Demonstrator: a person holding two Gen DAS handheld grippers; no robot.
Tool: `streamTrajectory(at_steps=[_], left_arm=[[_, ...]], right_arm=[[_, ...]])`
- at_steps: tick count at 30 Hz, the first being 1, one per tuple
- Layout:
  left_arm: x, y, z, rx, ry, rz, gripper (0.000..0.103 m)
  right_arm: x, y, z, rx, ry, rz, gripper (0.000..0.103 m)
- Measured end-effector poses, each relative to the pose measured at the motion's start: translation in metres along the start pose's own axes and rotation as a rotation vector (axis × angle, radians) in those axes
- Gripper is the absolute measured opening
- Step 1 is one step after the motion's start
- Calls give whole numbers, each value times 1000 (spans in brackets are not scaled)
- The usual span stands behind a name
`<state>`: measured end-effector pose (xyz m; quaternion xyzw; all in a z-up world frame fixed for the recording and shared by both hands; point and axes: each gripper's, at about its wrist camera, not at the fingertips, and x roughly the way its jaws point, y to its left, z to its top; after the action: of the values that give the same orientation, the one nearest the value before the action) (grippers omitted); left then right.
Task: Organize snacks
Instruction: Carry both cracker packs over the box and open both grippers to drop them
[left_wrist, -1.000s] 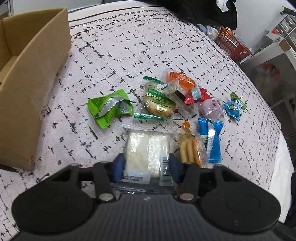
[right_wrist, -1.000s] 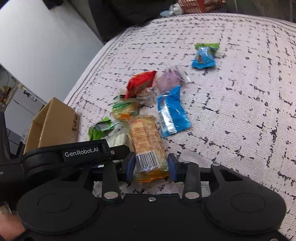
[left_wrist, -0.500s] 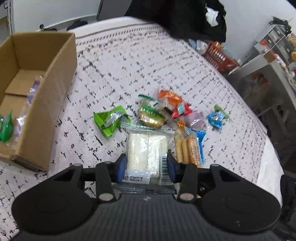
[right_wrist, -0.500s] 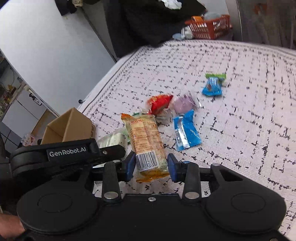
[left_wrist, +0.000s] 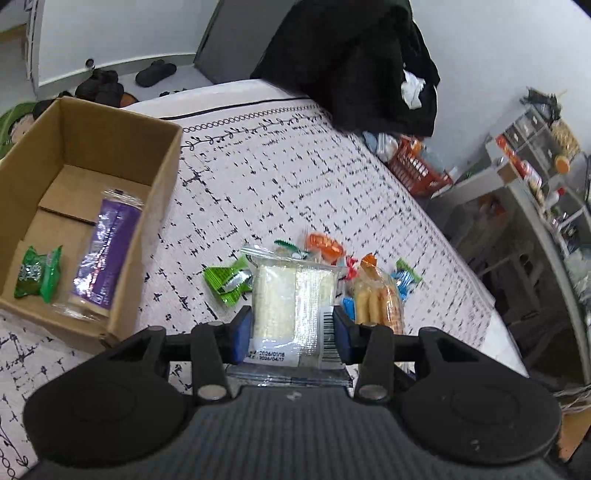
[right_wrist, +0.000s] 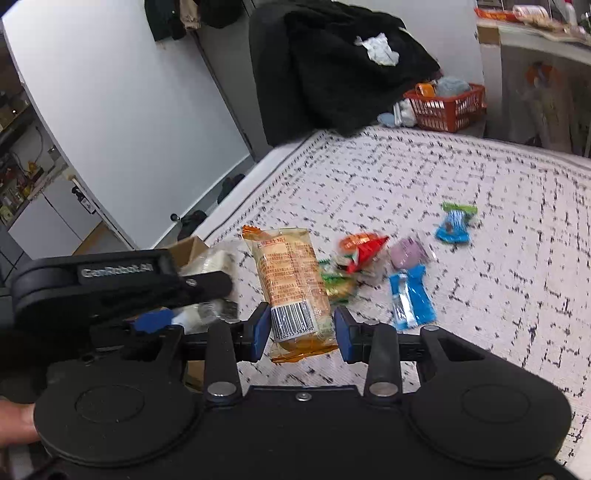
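Since a second ago I have lifted both packets clear of the patterned cloth (left_wrist: 280, 177), and the pile now sits lower and smaller in both views. My left gripper (left_wrist: 293, 332) is clamped on the sides of the clear packet of pale wafers (left_wrist: 291, 295), its label end towards the camera. My right gripper (right_wrist: 299, 330) pinches the orange-wrapped cake (right_wrist: 293, 280) at its barcode end, so the rest sticks forward, free to drop. The cardboard box (left_wrist: 159, 206) stands open to the left, already holding a purple packet (left_wrist: 105, 254) and a green sweet (left_wrist: 37, 275). I judge both loads are bound there. The remaining snacks, among them a blue bar (right_wrist: 412, 295), stay on the cloth.
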<state>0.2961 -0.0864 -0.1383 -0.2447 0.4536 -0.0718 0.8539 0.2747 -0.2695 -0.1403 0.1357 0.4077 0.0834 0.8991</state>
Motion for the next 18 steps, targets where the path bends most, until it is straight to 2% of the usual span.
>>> streamTrajectory(at_steps=[10, 18], left_arm=[[-48, 20, 24, -29, -110, -10, 44], [-69, 51, 36, -80, -141, -9, 44]], right_arm=[[1, 42, 4, -37, -25, -30, 36], [5, 73, 2, -49, -37, -33, 36]])
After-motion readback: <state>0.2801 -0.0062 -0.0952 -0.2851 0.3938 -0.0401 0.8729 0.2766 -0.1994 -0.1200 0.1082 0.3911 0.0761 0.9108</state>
